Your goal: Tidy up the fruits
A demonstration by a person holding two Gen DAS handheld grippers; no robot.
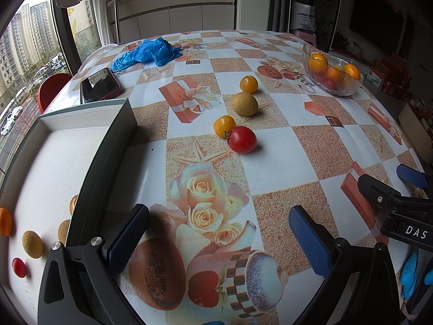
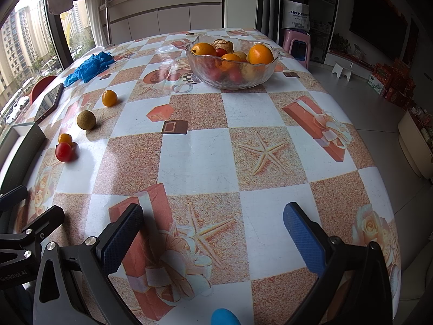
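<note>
Several small fruits lie loose on the table: a red tomato [image 1: 242, 139] touching a yellow-orange one [image 1: 224, 126], a brown-green round fruit [image 1: 244, 104], and another yellow-orange fruit [image 1: 248, 84]. They also show in the right wrist view: tomato [image 2: 63, 152], brown-green fruit [image 2: 86, 120]. A glass bowl [image 2: 232, 62] holds oranges and other fruit. A shallow box [image 1: 89, 146] at the left holds several small fruits. My left gripper [image 1: 217, 239] is open and empty over the table. My right gripper [image 2: 213, 237] is open and empty.
A blue plastic bag [image 1: 147, 52] and a phone [image 1: 100, 84] lie at the far left of the table. The table edge drops off at the right, with a pink stool [image 2: 296, 42] beyond. The right gripper shows at the left view's right edge [image 1: 400, 203].
</note>
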